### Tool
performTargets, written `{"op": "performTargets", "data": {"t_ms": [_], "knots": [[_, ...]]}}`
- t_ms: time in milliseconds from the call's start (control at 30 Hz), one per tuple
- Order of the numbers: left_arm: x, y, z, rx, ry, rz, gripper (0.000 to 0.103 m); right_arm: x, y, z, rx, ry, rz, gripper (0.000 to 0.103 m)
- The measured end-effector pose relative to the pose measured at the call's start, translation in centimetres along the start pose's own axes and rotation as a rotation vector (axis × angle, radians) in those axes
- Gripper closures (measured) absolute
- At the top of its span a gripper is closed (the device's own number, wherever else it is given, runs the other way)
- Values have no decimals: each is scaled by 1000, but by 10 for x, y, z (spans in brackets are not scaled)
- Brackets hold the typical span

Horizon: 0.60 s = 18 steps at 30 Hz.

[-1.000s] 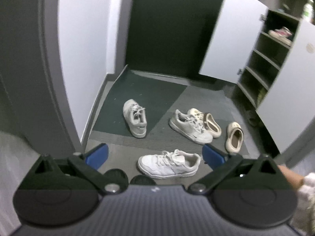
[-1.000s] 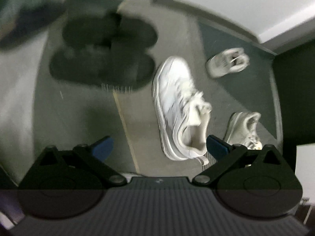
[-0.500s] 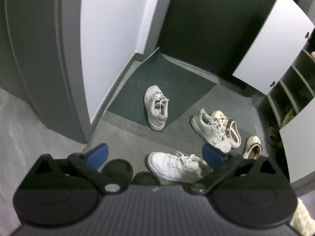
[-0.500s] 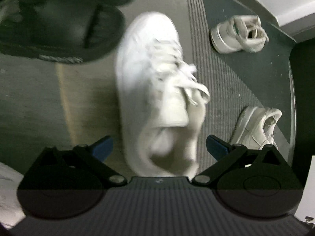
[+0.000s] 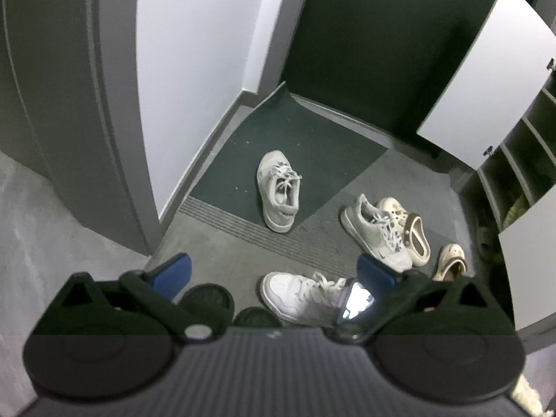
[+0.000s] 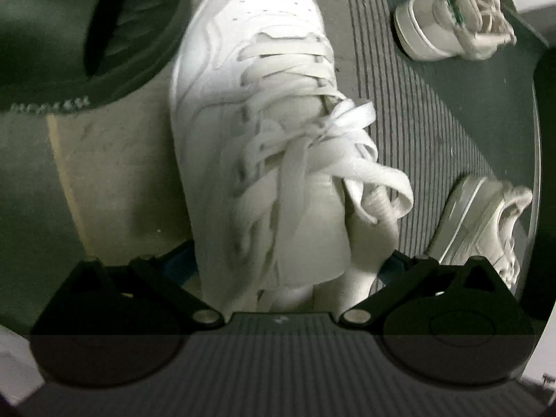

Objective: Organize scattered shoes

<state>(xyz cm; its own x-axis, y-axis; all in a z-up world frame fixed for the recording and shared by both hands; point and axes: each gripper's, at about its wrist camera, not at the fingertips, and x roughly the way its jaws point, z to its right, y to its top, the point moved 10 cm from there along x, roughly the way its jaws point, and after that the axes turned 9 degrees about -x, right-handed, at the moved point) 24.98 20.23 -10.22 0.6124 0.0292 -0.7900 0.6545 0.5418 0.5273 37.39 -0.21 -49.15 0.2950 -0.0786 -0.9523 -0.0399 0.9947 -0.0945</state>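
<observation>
The white sneaker is lying on the floor at the mat's ribbed edge, now filling the right view: the right gripper has been closing in and is straddling its heel, fingers spread, not yet pinching. The left gripper is hovering spread. No readable branding is showing.

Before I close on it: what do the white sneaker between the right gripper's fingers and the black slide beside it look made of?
White sneaker: looks like smooth leather or a synthetic imitation, going by the faint sheen, perforated toe and stitched panels; laces are flat woven fabric. Black slide: seems moulded rubber or foam, matte, with a ribbed strap and a toothed sole edge. The right gripper straddles the sneaker's heel end.
</observation>
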Motion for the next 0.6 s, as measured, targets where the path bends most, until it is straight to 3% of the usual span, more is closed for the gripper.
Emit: {"op": "performTargets", "data": {"t_ms": [100, 200, 400, 467, 533, 600], "knots": [[-7, 5, -6, -15, 5, 21, 0, -8, 2, -4, 40, -7, -8, 9], [-17, 15, -17, -52, 22, 67, 0, -23, 3, -8, 192, 17, 7, 10], [-39, 11, -6, -43, -36, 96, 0, -52, 3, -19, 606, 37, 26, 13], [-47, 10, -1, -37, -56, 105, 0, -58, 1, -23, 682, 35, 34, 13], [-54, 8, 4, -30, -76, 114, 0, -67, -8, -41, 856, 27, 34, 14], [-62, 6, 9, -24, -96, 123, 0, -70, -14, -57, 924, 14, 3, 15]]}}
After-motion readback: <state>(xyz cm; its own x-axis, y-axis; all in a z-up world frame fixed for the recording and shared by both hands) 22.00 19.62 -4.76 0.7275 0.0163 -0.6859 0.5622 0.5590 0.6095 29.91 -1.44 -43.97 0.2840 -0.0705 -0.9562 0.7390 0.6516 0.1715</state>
